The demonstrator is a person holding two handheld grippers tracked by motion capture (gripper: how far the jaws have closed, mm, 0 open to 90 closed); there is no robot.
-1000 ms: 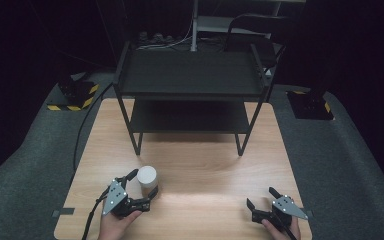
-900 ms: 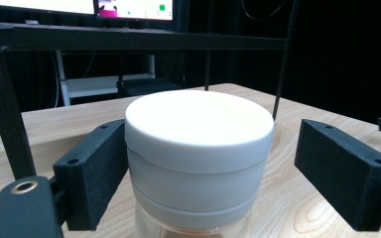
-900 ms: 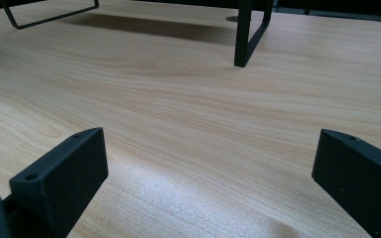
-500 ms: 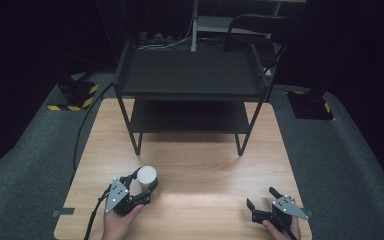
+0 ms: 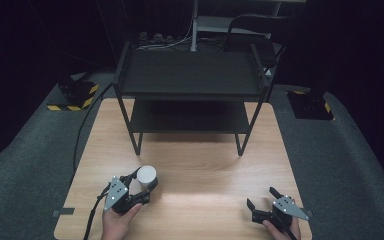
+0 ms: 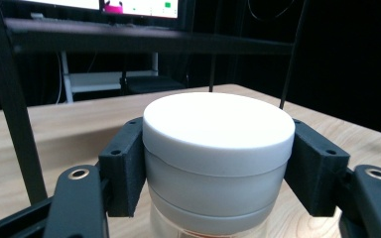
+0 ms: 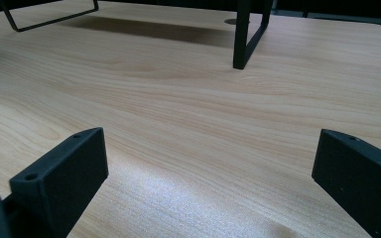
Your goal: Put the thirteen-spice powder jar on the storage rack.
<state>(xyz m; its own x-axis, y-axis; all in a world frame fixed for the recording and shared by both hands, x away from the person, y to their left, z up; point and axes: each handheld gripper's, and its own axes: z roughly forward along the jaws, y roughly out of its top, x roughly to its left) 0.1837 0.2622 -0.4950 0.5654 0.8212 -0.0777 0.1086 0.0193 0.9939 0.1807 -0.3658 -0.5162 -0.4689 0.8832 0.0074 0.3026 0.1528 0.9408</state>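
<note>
A squat jar with a white lid [image 5: 146,173] stands on the wooden table [image 5: 205,160] at the front left. My left gripper [image 5: 145,181] is shut on it, having just been closing with the jar between its jaws. In the left gripper view the black pads [image 6: 124,166] press both sides of the jar [image 6: 218,144], just below the lid. My right gripper [image 5: 261,197] rests near the front right edge of the table. It stands open, and there is bare wood between its jaws in the right gripper view [image 7: 208,183].
A black two-tier metal rack [image 5: 190,75] stands at the back of the table, its legs [image 7: 243,34] ahead of the right gripper. Dark grey carpet [image 5: 340,150] surrounds the table. A cable [image 5: 82,130] runs off the left edge.
The left gripper's jaws have closed onto the white-lidded jar, which stood between them a second ago. The right gripper has not moved.
</note>
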